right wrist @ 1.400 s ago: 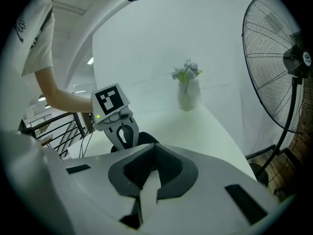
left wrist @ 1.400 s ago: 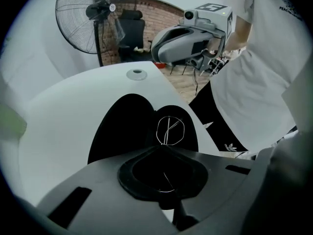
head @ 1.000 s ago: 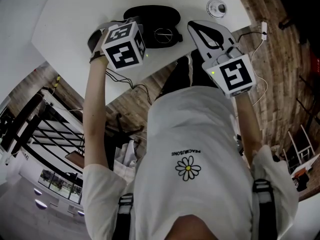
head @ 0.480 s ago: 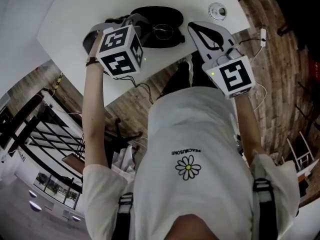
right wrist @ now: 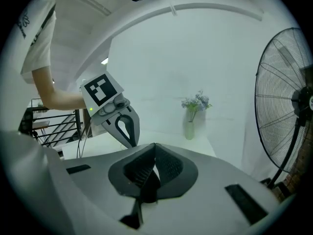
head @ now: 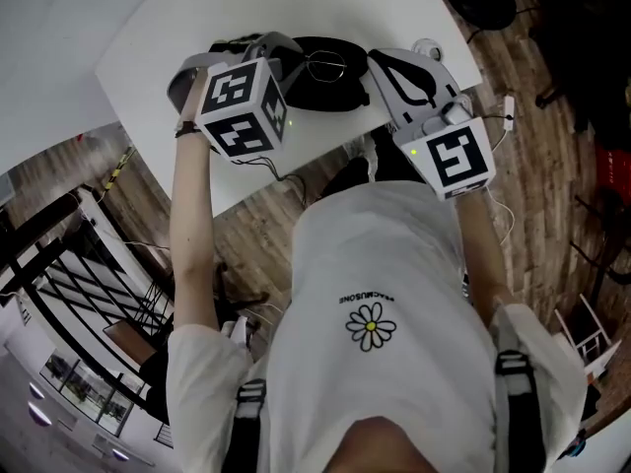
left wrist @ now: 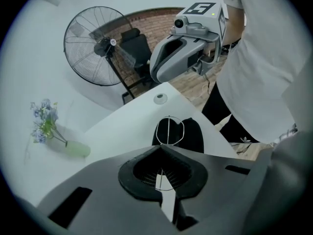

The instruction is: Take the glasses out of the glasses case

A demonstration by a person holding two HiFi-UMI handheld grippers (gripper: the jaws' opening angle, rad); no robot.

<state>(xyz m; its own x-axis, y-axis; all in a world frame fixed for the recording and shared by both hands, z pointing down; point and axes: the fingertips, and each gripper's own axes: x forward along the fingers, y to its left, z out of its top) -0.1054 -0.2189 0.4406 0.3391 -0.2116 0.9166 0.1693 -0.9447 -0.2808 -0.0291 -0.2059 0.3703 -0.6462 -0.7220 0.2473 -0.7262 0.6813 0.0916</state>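
Note:
The black glasses case (head: pixel 345 92) lies open near the front edge of the white table (head: pixel 158 37). Thin wire-rimmed glasses (head: pixel 325 64) hang just above it. My left gripper (head: pixel 294 52) is shut on the glasses. In the left gripper view one round lens rim (left wrist: pixel 169 130) sticks out past the closed jaws (left wrist: pixel 161 151), over the case (left wrist: pixel 193 136). My right gripper (head: pixel 377 59) is raised to the right of the case and is shut with nothing in it. It shows high above the table (left wrist: pixel 157 75) and, in its own view, with the pads together (right wrist: pixel 155 147).
A small round white disc (head: pixel 426 47) lies at the table's right end. A vase of flowers (left wrist: pixel 73 148) stands at the far side. A standing fan (left wrist: pixel 95 45) and a black chair (left wrist: pixel 134 45) are beyond the table. Cables hang under its front edge.
Both grippers have risen. The left one has tipped back, so its grey jaws now show past the marker cube. The glasses have come up from the case with it.

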